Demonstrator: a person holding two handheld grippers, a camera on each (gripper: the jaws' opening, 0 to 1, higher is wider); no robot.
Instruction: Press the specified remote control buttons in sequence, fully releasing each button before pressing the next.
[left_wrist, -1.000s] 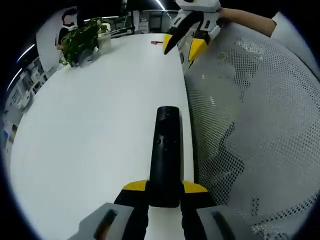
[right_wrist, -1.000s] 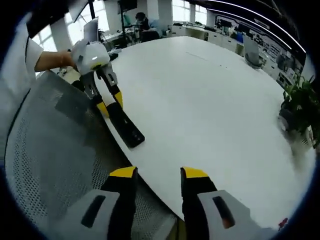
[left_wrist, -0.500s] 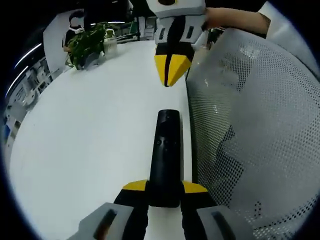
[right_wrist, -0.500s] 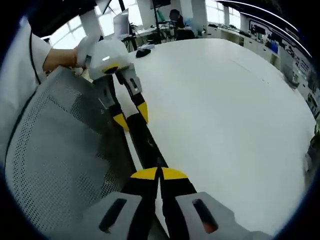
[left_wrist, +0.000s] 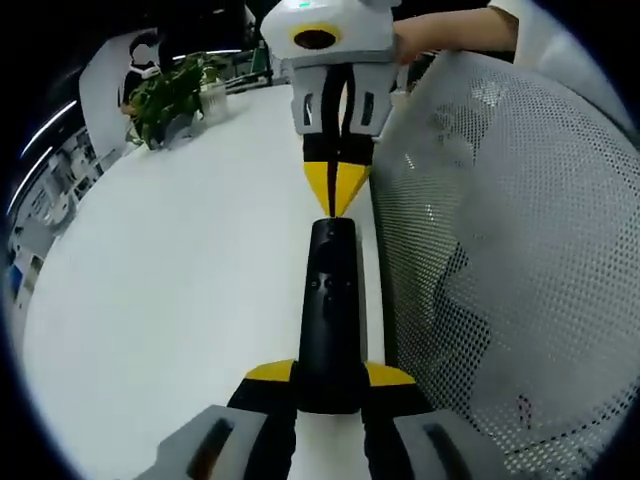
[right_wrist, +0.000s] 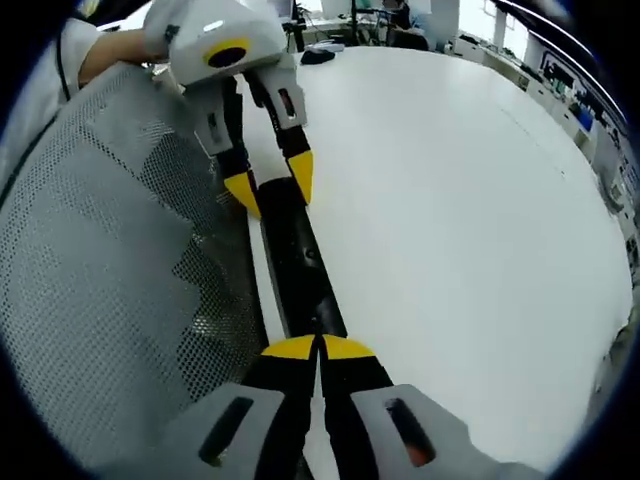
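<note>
1. My left gripper is clamped on the near end of the remote, one yellow tip on each side of the black body.
2. The remote lies lengthwise on the white table, close to its edge and pointing away from me in the left gripper view.
3. In the right gripper view I see the same remote from its other end, with the left gripper gripping its far end, a yellow tip pressed against each side.
4. My right gripper has its jaws together, the two yellow tips meeting in a single point.
5. That point sits at the end of the remote nearest this camera; I cannot tell whether it is actually pushing a button.
6. From the left gripper view, the right gripper comes in from the top, its closed yellow tip just at the remote's far end, over the upper face.
7. A small round button shows on the remote's top face, a little below that tip.
8. A grey mesh chair back stands just beside the table edge, next to the remote.
9. A potted plant stands on the far side of the table, well apart from the remote.
10. A person's bare forearm reaches in behind the right gripper.
</note>
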